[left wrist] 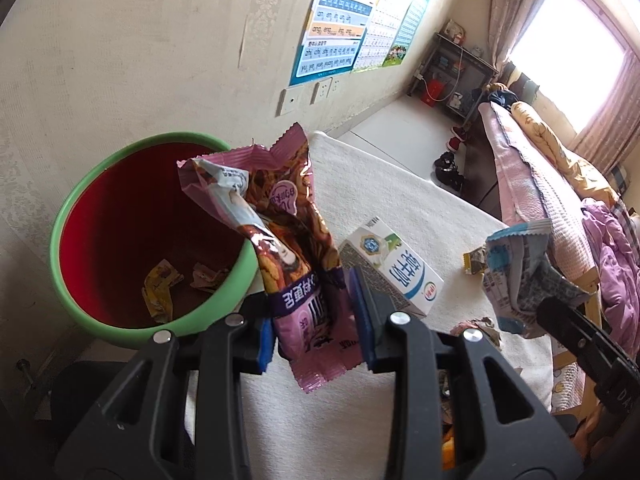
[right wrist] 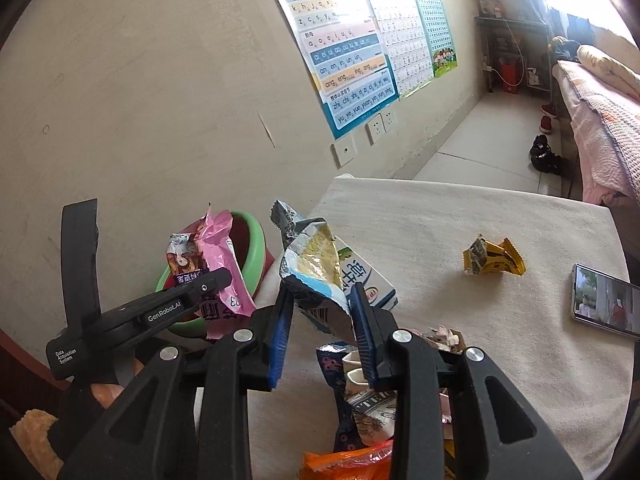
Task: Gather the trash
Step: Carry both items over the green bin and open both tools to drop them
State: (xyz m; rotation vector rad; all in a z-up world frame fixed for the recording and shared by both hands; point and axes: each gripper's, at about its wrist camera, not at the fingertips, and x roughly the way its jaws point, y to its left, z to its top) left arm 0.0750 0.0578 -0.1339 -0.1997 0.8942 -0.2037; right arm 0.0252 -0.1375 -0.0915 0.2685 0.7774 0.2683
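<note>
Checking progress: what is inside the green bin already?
The bin holds a few crumpled wrappers on its red bottom. The pink snack bag in the left tongs hides its right side.

Pink snack wrapper (left wrist: 296,240) upright beside the green-rimmed red bin (left wrist: 120,216); torn blue-white wrapper (right wrist: 316,276) raised above the table

The two views together show two grippers, the left gripper (left wrist: 316,320) and the right gripper (right wrist: 320,324), and each holds one wrapper: one pink wrapper (left wrist: 288,232) and one blue-and-white wrapper (right wrist: 316,272). One green-rimmed bin (left wrist: 80,208) holds what look like two scraps. The table (right wrist: 500,208) carries one milk carton (left wrist: 394,276), one yellow wrapper (right wrist: 492,258) and one phone (right wrist: 604,300).
</note>
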